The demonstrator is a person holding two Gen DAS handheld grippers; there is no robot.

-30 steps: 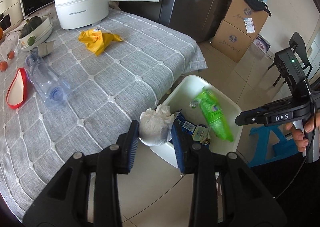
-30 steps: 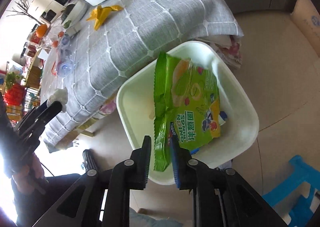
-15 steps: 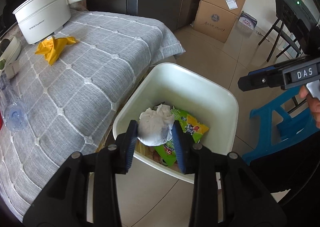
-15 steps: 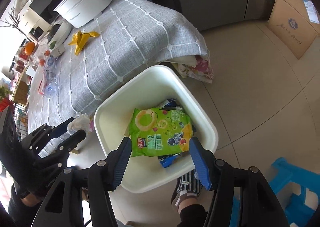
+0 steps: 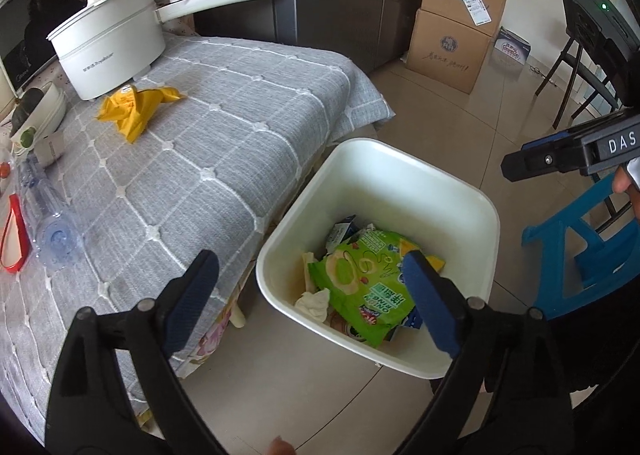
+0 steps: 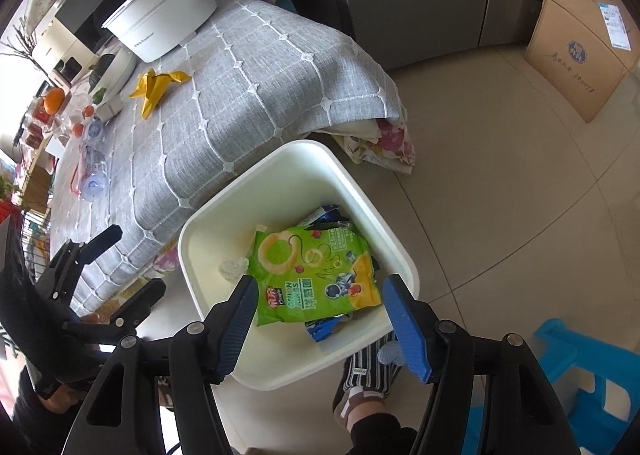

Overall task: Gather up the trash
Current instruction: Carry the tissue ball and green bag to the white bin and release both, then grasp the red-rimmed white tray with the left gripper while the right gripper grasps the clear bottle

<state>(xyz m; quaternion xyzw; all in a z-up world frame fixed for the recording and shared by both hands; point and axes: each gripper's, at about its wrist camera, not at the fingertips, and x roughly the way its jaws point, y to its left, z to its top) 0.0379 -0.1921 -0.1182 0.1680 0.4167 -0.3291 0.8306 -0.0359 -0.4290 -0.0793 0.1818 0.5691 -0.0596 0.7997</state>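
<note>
A white bin (image 5: 400, 153) (image 6: 304, 147) stands on the floor against the table's corner. In it lie a green snack bag (image 5: 360, 283) (image 6: 312, 267), a crumpled white tissue ball (image 5: 314, 301) (image 6: 234, 267) and other wrappers. My left gripper (image 5: 309, 257) (image 6: 136, 259) hangs over the bin's near rim, its jaws opening with nothing between them. My right gripper (image 6: 322, 282) (image 5: 516, 167) is above the bin too, its jaws also opening and holding nothing. On the grey tablecloth lie a yellow wrapper (image 5: 136, 107) (image 6: 158, 87) and a clear plastic bottle (image 5: 48, 215) (image 6: 94, 175).
A white pot (image 5: 108, 43) with a long handle stands at the table's far end, with bowls and fruit to its left. A blue stool (image 5: 580, 239) (image 6: 580, 367) sits right of the bin. Cardboard boxes (image 5: 452, 43) stand by the fridge. A slippered foot (image 6: 368, 379) touches the bin.
The left gripper carried the tissue ball over the bin, opened, and the ball fell in. The right gripper opened and the green snack bag dropped into the bin.
</note>
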